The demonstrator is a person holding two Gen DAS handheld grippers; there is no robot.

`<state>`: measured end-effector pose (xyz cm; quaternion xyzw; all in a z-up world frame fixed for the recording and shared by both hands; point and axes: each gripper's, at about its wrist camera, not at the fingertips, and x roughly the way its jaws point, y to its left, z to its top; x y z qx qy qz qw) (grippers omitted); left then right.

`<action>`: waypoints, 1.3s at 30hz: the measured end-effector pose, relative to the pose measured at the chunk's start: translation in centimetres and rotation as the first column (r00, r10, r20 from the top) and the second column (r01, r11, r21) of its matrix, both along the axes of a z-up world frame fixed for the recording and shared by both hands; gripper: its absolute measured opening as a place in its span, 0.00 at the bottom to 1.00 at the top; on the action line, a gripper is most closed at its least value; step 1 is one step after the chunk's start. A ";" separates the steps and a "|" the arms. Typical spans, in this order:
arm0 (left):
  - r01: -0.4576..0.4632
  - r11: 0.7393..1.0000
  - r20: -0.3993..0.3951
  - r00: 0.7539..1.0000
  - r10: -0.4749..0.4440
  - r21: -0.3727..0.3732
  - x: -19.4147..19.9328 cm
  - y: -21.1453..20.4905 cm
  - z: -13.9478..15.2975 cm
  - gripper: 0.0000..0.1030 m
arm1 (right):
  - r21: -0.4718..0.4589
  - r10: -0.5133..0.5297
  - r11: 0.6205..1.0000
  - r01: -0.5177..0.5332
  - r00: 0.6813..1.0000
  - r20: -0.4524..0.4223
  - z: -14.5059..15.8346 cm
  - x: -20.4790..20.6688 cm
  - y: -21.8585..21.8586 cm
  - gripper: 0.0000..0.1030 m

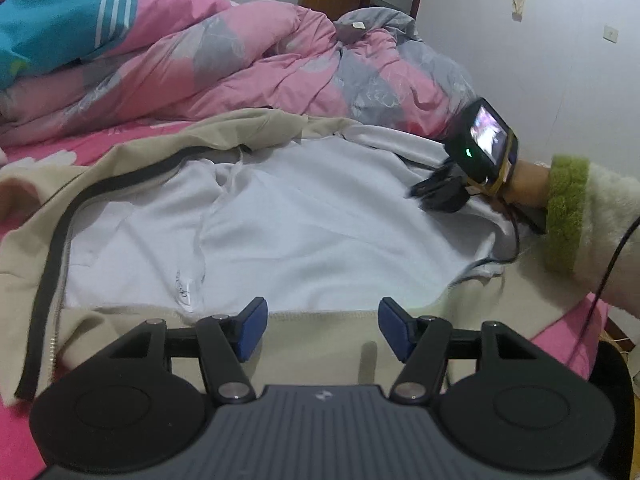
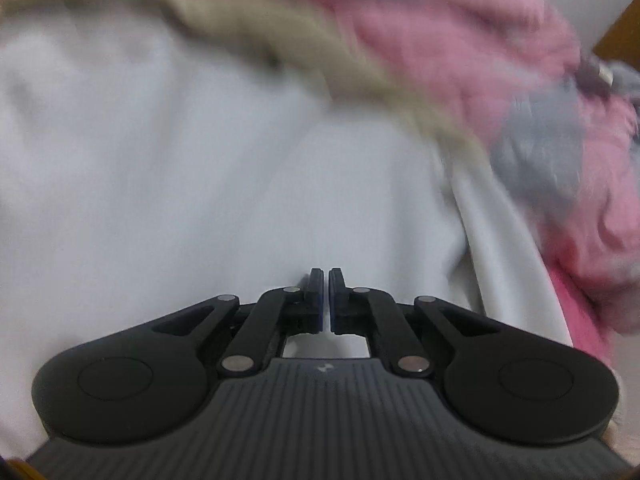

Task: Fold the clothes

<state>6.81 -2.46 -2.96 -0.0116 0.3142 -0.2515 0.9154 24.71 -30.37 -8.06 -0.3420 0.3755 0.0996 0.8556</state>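
On the bed (image 1: 44, 152), over a bright pink sheet, a beige jacket (image 1: 132, 140) lies spread open with its pale grey-white lining (image 1: 304, 232) facing up. A dark zipper band (image 1: 60, 240) runs along its left front edge, curving from the collar area down toward the near corner, with metal teeth showing at the bottom. The lining is creased, with a small printed label near the hem. The beige hem (image 1: 320, 316) crosses just ahead of the left tool (image 1: 322, 328), whose blue pads stand wide apart with nothing between them, hovering low over the hem.

The right tool (image 2: 324, 300) is over the right part of the lining. In the right wrist view its fingers are drawn almost together with only a thin slit between; I cannot tell whether any fabric is pinched there. From the left wrist view it shows as a dark blurred shape under a lit screen, carried by a hand (image 1: 524, 184) in a fluffy white sleeve (image 1: 600, 232) with a green cuff.

A rumpled pink and grey quilt (image 1: 248, 68) lies behind the jacket, a blue striped garment (image 1: 64, 20) on top of it at far left. The right wrist view is heavily blurred, so the jacket's edge and the quilt read only as smears. The jacket's near left corner and right side are cut off.
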 end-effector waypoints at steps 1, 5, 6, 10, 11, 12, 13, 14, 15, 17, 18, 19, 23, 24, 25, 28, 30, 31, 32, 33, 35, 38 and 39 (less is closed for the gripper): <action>0.007 1.000 -0.006 1.000 -0.007 -0.003 0.2 0.1 -0.3 0.61 | -0.078 -0.055 0.995 0.058 0.998 0.034 -0.5 0.5 -1.6 0.00; 0.032 0.999 -0.033 0.999 -0.031 0.003 0.8 0.5 -1.7 0.61 | -0.037 -0.193 0.980 0.194 0.981 0.033 1.2 2.1 -6.2 0.00; 0.036 0.999 -0.030 0.999 -0.036 0.001 0.7 0.6 -2.0 0.61 | 0.007 -0.161 0.987 0.161 0.986 0.048 2.0 2.0 -5.4 0.00; 0.043 0.999 -0.026 0.999 -0.043 0.016 0.4 0.6 -2.4 0.61 | 0.223 -0.015 0.975 -0.005 0.996 0.087 5.0 2.1 -1.7 0.02; 0.044 0.999 -0.026 0.999 -0.043 0.024 0.3 0.5 -2.4 0.61 | 0.265 0.026 0.963 -0.044 0.997 0.072 4.9 3.0 -0.6 0.02; 0.045 0.998 -0.026 0.999 -0.044 0.033 0.3 0.4 -2.3 0.62 | 0.301 0.066 0.950 -0.081 0.996 0.058 4.7 4.0 0.5 0.02; 0.046 0.998 -0.028 0.999 -0.045 0.040 0.3 0.3 -2.3 0.62 | 0.274 0.093 0.956 -0.100 0.995 0.038 3.6 5.3 1.3 0.02; 0.050 0.998 -0.028 0.998 -0.049 0.042 0.2 0.3 -2.3 0.64 | 0.244 0.113 0.963 -0.114 0.993 0.018 2.5 6.7 2.0 0.01; 0.053 0.998 -0.028 0.998 -0.052 0.043 0.1 0.3 -2.3 0.65 | 0.178 0.065 0.982 -0.067 0.998 0.013 1.2 8.4 1.2 0.02; 0.061 0.997 -0.028 0.998 -0.059 0.047 0.0 0.4 -2.3 0.67 | 0.120 -0.018 0.993 0.016 1.000 0.022 0.5 10.6 -0.4 0.01; 0.068 0.997 -0.026 0.997 -0.067 0.048 -0.1 0.4 -2.3 0.67 | 0.122 -0.055 0.991 0.051 0.998 0.032 1.0 11.1 -1.2 0.01; 0.074 0.996 -0.024 0.997 -0.073 0.048 -0.1 0.5 -2.4 0.67 | 0.124 -0.091 0.989 0.086 0.995 0.042 1.4 11.7 -2.0 0.00; 0.091 0.995 -0.023 0.996 -0.091 0.027 0.1 0.9 -2.6 0.68 | 0.138 -0.236 0.965 0.223 0.969 0.079 3.2 13.8 -5.2 0.01; 0.093 0.995 -0.025 0.995 -0.093 0.021 0.2 1.0 -2.6 0.68 | 0.152 -0.265 0.956 0.250 0.960 0.085 3.7 14.2 -5.9 0.01; 0.095 0.995 -0.027 0.995 -0.095 0.014 0.2 1.1 -2.6 0.68 | 0.270 -0.234 0.940 0.209 0.970 0.062 4.7 13.7 -5.5 0.02; 0.093 0.996 -0.032 0.995 -0.093 0.007 0.3 1.1 -2.6 0.68 | 0.537 -0.063 0.840 0.081 0.997 -0.052 5.1 13.4 -2.7 0.02; 0.087 0.996 -0.033 0.996 -0.087 0.011 0.1 1.0 -2.5 0.68 | 0.537 -0.031 0.840 0.077 0.995 -0.094 3.6 15.1 -1.0 0.02; 0.085 0.996 -0.033 0.996 -0.084 0.013 0.1 1.0 -2.5 0.68 | 0.492 -0.052 0.865 0.097 0.993 -0.105 2.5 16.4 -0.3 0.01; 0.086 0.996 -0.032 0.996 -0.086 0.016 0.0 1.0 -2.5 0.68 | 0.445 -0.075 0.888 0.117 0.991 -0.110 1.5 17.7 0.2 0.00; 0.088 0.996 -0.031 0.996 -0.087 0.019 0.0 1.0 -2.5 0.68 | 0.393 -0.124 0.909 0.139 0.990 -0.062 1.1 19.0 -0.6 0.00; 0.092 0.996 -0.031 0.995 -0.091 0.017 0.0 1.1 -2.5 0.69 | 0.393 -0.284 0.877 0.276 0.958 -0.040 1.8 21.5 -2.7 0.00; 0.097 0.995 -0.033 0.995 -0.097 0.002 0.0 1.3 -2.5 0.71 | 0.265 -0.364 0.902 0.342 0.931 0.036 2.8 22.9 -3.1 0.00; 0.099 0.995 -0.033 0.995 -0.099 -0.002 0.0 1.4 -2.5 0.72 | 0.245 -0.361 0.908 0.340 0.932 0.043 3.1 22.8 -3.1 0.00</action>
